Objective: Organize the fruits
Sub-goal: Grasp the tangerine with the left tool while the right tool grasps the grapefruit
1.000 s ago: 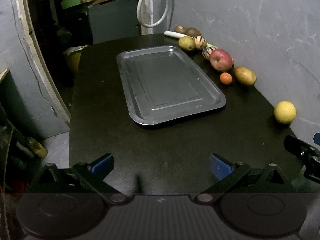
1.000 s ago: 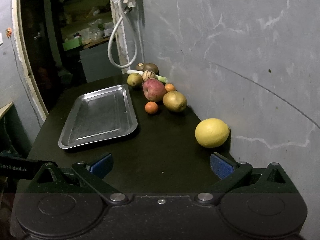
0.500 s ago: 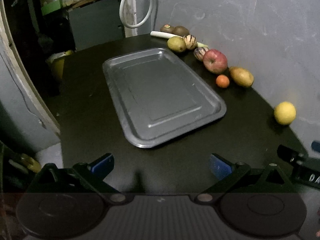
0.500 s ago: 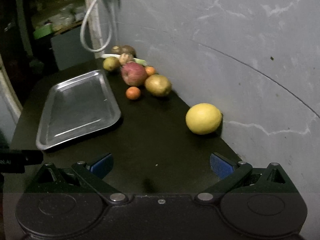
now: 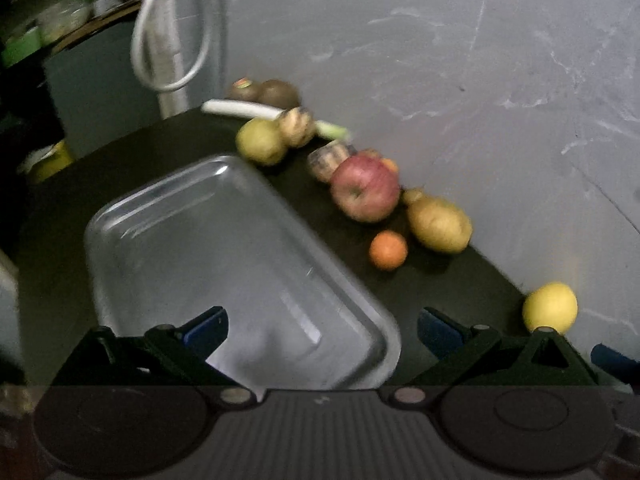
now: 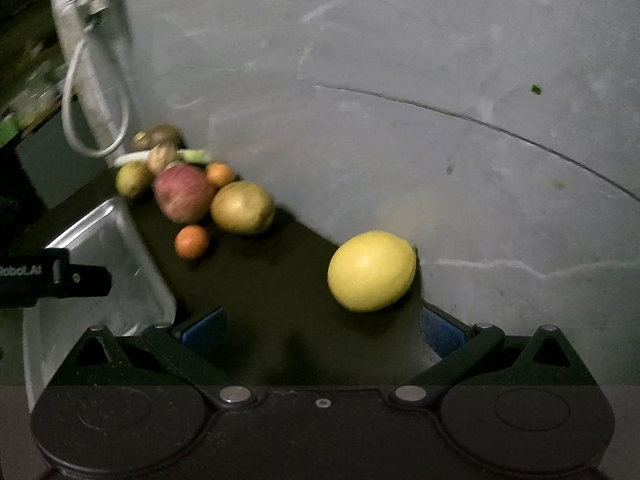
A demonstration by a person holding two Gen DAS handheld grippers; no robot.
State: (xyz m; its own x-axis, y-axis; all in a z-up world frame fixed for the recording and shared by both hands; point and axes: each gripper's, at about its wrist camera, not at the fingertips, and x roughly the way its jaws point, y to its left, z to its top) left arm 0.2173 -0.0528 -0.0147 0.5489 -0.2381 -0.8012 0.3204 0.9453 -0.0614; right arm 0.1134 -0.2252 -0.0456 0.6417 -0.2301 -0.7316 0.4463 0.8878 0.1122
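Just pushed both hands in closer: lemon (image 6: 371, 271) now at 1 o'clock off my right fingers (image 6: 322, 330), both sets wide, nothing held, tray (image 5: 168, 240) empty.

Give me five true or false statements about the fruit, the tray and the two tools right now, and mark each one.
1. The metal tray holds no fruit. True.
2. The right tool is shut on the lemon. False: its fingers are spread apart and the lemon lies on the table ahead of them, unheld.
3. The red apple sits between the tray and the wall. True.
4. The small orange is inside the tray. False: it rests on the dark table beside the tray.
5. The left tool carries a pear. False: it is open and holds nothing.
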